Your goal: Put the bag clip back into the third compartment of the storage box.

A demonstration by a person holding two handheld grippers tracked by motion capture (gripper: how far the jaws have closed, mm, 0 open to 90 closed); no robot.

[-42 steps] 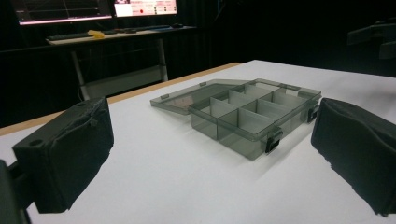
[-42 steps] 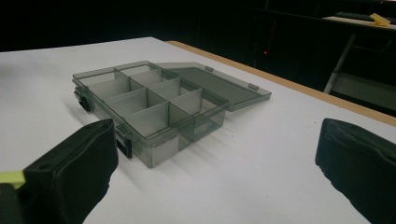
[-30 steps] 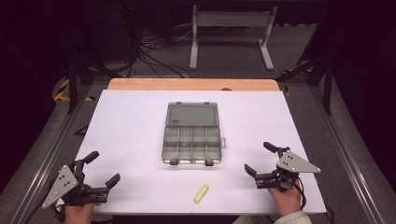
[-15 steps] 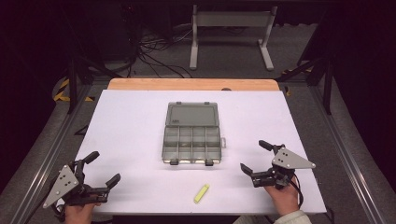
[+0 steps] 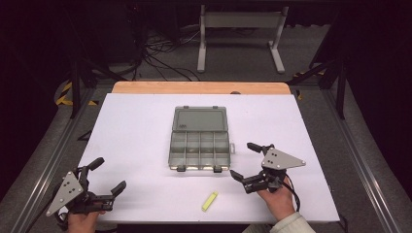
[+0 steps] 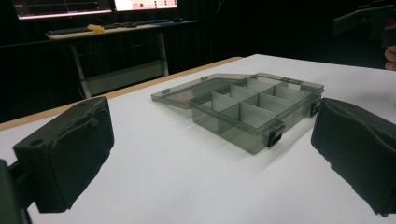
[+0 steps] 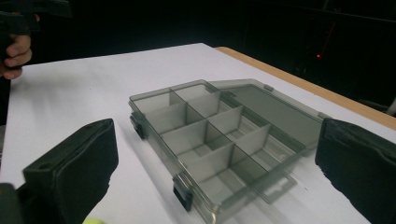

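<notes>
Compartments of a smoky grey plastic organiser box (image 5: 199, 144) lie exposed near the middle of the white surface (image 5: 136, 131), its lid (image 5: 200, 119) folded flat on the far side and two dark latches on the near edge facing the person. From the high view the tray part shows two rows of small bins, and a little yellow-green piece (image 5: 210, 201) lies on the surface in front of the box, between it and the near edge. The right claw (image 5: 246, 161) sits just beside the box's near right corner, its jaws spread wide and holding nothing, with the right hand (image 5: 277, 201) under it. The left claw (image 5: 108, 174) rests well apart from the box, at the near left corner of the surface, jaws likewise spread and bare. The right gripper view looks along the box from close by: the dividers stand clear, the bins look bare, a flat pull tab juts from the near side, and a sliver of the yellow-green piece peeps in at the bottom edge. The left gripper view takes the box from farther off and lower, catching its latches and the lid lying behind, with a desk and lit monitors (image 6: 93, 5) in the dark beyond the surface.
</notes>
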